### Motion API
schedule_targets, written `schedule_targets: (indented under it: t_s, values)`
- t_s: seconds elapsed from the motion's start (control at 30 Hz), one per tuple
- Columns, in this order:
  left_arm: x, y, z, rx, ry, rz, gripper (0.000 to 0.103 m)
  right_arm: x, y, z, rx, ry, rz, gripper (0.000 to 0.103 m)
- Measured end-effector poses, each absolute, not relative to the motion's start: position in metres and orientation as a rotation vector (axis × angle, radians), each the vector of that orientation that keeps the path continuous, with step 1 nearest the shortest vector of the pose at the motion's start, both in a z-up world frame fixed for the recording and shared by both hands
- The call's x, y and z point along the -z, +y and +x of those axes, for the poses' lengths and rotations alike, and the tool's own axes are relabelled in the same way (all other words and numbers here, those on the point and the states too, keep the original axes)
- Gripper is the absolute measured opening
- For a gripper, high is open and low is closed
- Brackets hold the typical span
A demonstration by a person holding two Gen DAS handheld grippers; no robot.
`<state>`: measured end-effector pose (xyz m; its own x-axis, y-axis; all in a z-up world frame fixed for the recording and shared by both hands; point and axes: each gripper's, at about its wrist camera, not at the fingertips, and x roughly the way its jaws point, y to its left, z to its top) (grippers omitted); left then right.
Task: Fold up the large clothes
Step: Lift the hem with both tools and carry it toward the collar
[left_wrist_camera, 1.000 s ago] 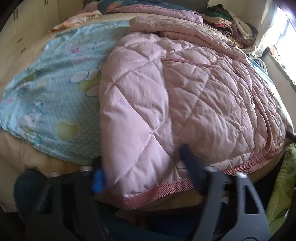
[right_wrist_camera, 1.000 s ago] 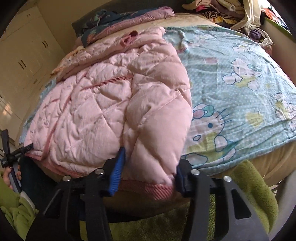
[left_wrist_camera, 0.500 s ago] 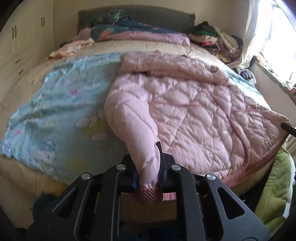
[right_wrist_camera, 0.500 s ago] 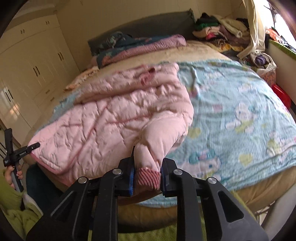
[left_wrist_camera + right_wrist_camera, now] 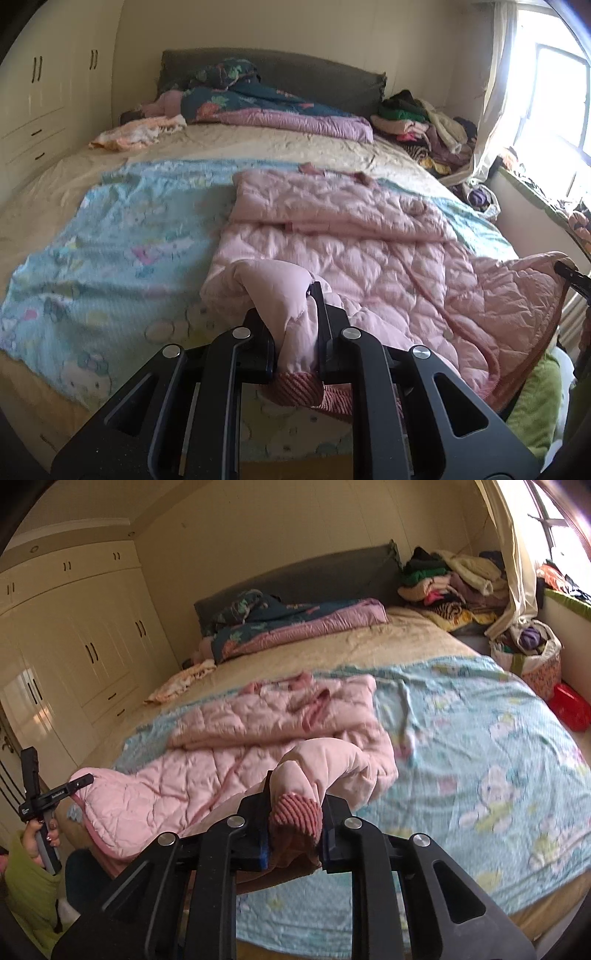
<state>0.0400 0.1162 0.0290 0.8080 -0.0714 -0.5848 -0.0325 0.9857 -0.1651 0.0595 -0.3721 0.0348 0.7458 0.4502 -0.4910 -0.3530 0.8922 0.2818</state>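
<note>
While lifted, jacket (image 5: 354, 258) cuffs sit inside both tongs

Blue cartoon sheet (image 5: 110, 258), clothes heap (image 5: 454, 587) (bedside)

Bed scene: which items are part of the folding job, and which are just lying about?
In the job:
pink quilted coat
left gripper, shut on its hem
right gripper, shut on its hem

Lying about:
blue cartoon sheet
floral quilt
clothes pile
red box

The left gripper (image 5: 293, 332) clamps a pink quilted jacket (image 5: 369, 258) by its ribbed hem (image 5: 299, 386) — lifted. The rest sprawls over a blue cartoon-print sheet (image 5: 110, 258).
</note>
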Motion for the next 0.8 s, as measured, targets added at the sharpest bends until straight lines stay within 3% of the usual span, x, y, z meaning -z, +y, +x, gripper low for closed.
schedule_targets:
  t_s: [0.8]
  values:
    - [-0.111,0.144,0.094,-0.025,0.437,-0.236,0.008,-0.118,-0.371,0.113,-0.42,0.45,0.199,0.016]
